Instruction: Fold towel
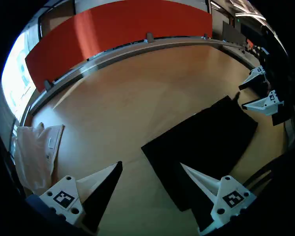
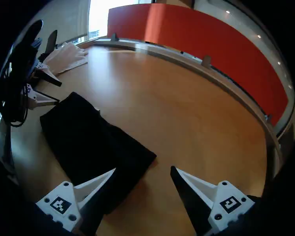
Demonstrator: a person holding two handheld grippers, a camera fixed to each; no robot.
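A black towel (image 1: 206, 137) lies flat on the wooden table (image 1: 128, 102), apparently folded into a long rectangle. My left gripper (image 1: 151, 173) hovers open at its near end, with the right finger over the cloth and nothing between the fingers. Across the towel, my right gripper (image 1: 242, 96) stands open beside the far corner. In the right gripper view the black towel (image 2: 84, 133) stretches away to the left. My right gripper (image 2: 143, 170) is open at its near corner, the left finger above the cloth. The left gripper (image 2: 59, 93) is open at the far end.
A crumpled white cloth (image 1: 37, 153) lies on the table near its left edge, and also appears as a white cloth (image 2: 65, 57) behind the left gripper. A red partition (image 1: 116, 31) runs along the table's far rim (image 2: 210, 67). Bare wood surrounds the towel.
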